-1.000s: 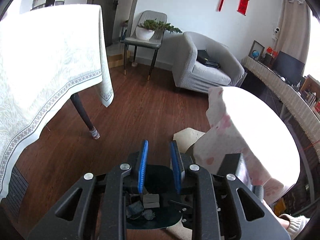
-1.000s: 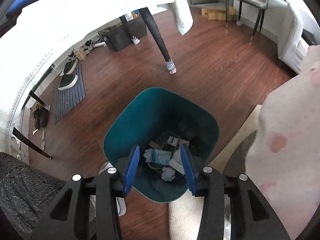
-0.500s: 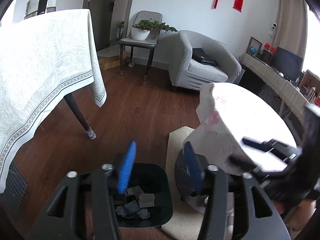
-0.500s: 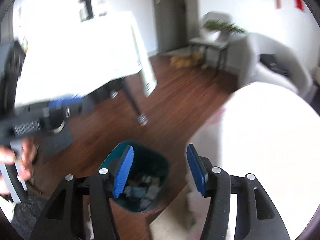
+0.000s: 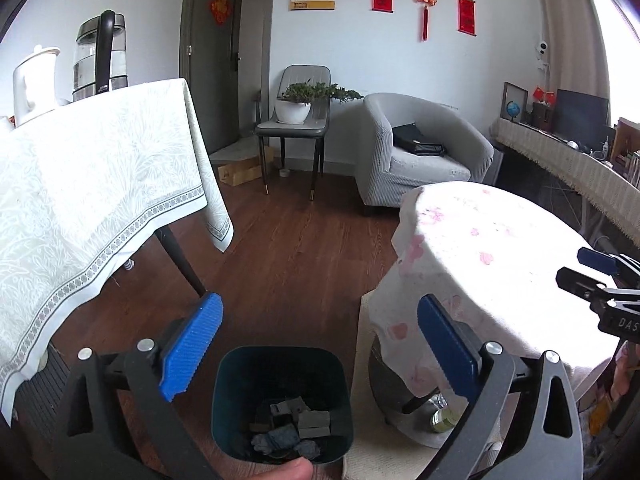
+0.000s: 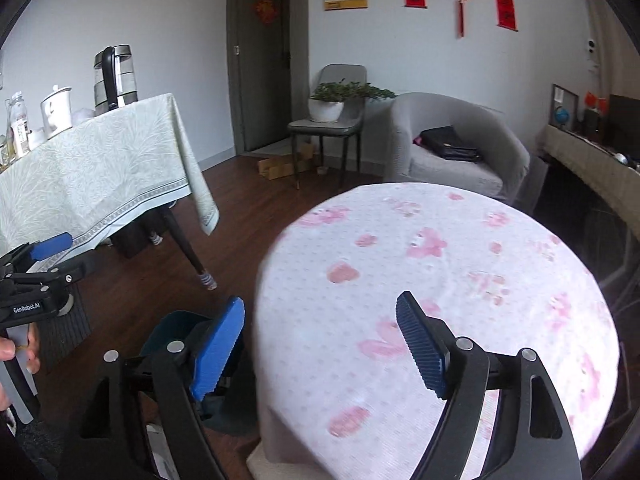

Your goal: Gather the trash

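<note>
in the left wrist view the left gripper [image 5: 318,338], spread wide and empty, hangs directly above the teal bin [image 5: 282,400] of trash on the floor, while in the right wrist view the right gripper [image 6: 320,346], equally wide and empty, straddles the round table [image 6: 460,280] edge with the bin low to its left, so the left is nearer.

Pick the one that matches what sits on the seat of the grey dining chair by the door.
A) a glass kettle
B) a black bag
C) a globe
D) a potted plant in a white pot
D: a leafy potted plant in a white pot sits on the grey chair.
</note>
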The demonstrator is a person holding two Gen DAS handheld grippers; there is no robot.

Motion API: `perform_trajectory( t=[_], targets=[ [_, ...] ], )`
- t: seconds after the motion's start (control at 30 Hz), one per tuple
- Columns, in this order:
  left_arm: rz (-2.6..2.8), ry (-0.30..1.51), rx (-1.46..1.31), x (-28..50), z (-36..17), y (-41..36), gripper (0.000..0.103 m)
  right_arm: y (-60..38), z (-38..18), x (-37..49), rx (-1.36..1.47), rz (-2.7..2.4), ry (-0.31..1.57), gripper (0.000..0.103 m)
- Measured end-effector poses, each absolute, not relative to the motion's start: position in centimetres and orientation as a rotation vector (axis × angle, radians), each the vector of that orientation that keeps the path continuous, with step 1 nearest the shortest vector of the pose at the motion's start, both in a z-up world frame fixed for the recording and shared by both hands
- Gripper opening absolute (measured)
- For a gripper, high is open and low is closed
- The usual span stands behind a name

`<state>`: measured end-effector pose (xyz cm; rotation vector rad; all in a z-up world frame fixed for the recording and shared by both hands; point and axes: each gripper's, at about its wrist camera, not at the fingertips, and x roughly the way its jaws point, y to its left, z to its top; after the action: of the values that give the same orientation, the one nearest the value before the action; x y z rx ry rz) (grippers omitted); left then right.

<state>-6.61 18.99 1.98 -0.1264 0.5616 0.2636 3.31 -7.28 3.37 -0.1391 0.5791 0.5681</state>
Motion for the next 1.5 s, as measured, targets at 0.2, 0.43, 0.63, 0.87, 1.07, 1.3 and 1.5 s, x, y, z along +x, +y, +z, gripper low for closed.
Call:
perform_trajectory(
  t=[0.2, 0.43, 0.63, 0.87, 1.07, 1.3, 1.5],
  targets=[
    [0.209, 0.549, -0.122, -7.3, 1.4, 17.5, 0.100, -10.2, 2.8, 2.8, -0.119, 0.534, 0.577, 0.082],
    [0.188, 0.565, -0.083, -7.3, 0.7, 15.9, 0.100, -11.2, 2.0, 2.7, -0.116, 0.528, 0.593, 0.082],
    [0.193, 0.574, -0.074, -6.8, 0.6, 15.3, 0.100, -11.6, 1.9, 2.6, -0.108, 0.544, 0.603, 0.082],
    [0.211, 0.590, -0.066, -6.5, 0.3, 14.9, 0.100, -11.6, 1.9, 2.5, -0.110, 0.565, 0.605, 0.082],
    [0.212, 0.595, -0.076, -6.4, 0.1, 15.0, 0.100, -11.6, 1.9, 2.5, -0.110, 0.567, 0.607, 0.082],
    [0.220, 0.602, -0.070, -6.3, 0.0, 15.0, 0.100, -11.7, 1.9, 2.4, -0.112, 0.573, 0.610, 0.082],
    [0.222, 0.599, -0.073, -6.4, -0.1, 15.0, 0.100, -11.6, 1.9, 2.3, -0.112, 0.572, 0.610, 0.083]
  ],
)
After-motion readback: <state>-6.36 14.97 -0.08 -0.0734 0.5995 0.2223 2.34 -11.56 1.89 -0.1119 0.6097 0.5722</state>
